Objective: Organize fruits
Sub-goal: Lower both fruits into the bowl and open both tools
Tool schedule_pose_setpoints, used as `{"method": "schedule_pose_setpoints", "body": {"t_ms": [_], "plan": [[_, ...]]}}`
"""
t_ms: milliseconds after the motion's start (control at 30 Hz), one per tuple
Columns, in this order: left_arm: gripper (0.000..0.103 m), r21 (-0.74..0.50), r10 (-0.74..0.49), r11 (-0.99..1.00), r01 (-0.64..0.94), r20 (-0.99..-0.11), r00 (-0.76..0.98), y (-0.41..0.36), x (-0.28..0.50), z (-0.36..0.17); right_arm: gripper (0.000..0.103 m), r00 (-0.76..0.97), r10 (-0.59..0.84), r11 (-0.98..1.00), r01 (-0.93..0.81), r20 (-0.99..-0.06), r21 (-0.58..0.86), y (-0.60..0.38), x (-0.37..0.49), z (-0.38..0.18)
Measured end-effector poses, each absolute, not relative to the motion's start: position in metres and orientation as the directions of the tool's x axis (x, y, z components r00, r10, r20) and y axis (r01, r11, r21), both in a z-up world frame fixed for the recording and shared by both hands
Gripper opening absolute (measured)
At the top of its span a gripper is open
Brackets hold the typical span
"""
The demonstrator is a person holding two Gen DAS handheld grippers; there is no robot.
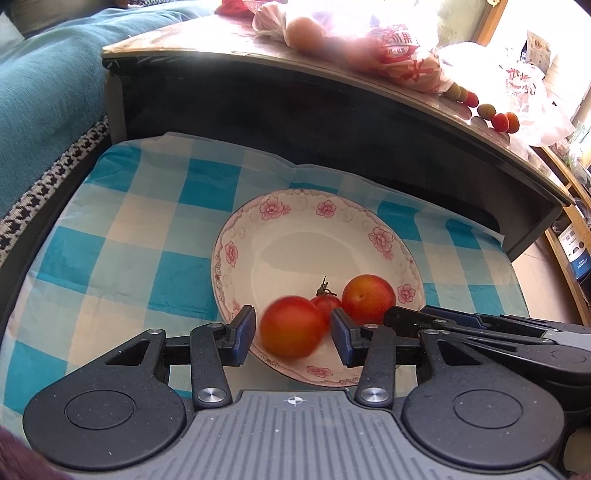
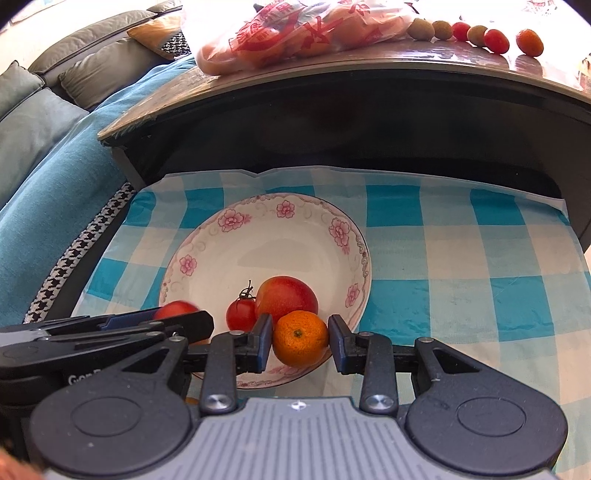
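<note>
- Left claw (image 1: 293, 332) is spread, a blurred peach (image 1: 293, 326) between its fingers, touching neither, over the plate's (image 1: 240, 236) near rim.
- Right claw (image 2: 300, 341) is spread around a mandarin (image 2: 300, 343); contact with the fingers is unclear.
- Behind them lie a cherry tomato (image 2: 241, 314) and a second peach (image 2: 286, 297).
- Both claws point level across the plate, side by side.
- The bag (image 2: 295, 33) on the table's (image 2: 369, 55) far edge is washed out by glare.

Ahead of me a blue-checked cloth (image 2: 443, 258) covers the low surface; to my left lies a teal sofa throw (image 2: 48, 177) with grey cushions (image 2: 96, 59).
</note>
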State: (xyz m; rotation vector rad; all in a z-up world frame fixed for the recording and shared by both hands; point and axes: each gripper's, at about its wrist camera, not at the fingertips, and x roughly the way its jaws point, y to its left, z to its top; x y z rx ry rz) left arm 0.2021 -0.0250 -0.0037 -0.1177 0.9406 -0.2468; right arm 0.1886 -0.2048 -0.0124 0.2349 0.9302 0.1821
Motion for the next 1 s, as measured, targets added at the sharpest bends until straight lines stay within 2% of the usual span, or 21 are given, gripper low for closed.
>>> {"method": "schedule_pose_setpoints", "body": {"t_ms": [1000], "plan": [[0.062,-0.206,-0.261,0.965,0.160,-0.744,0.615,-0.005,0.158,0.033,0.038,0.635,0.251,0.964,-0.092,-0.731,0.251,-0.190,0.143,0.031]]}}
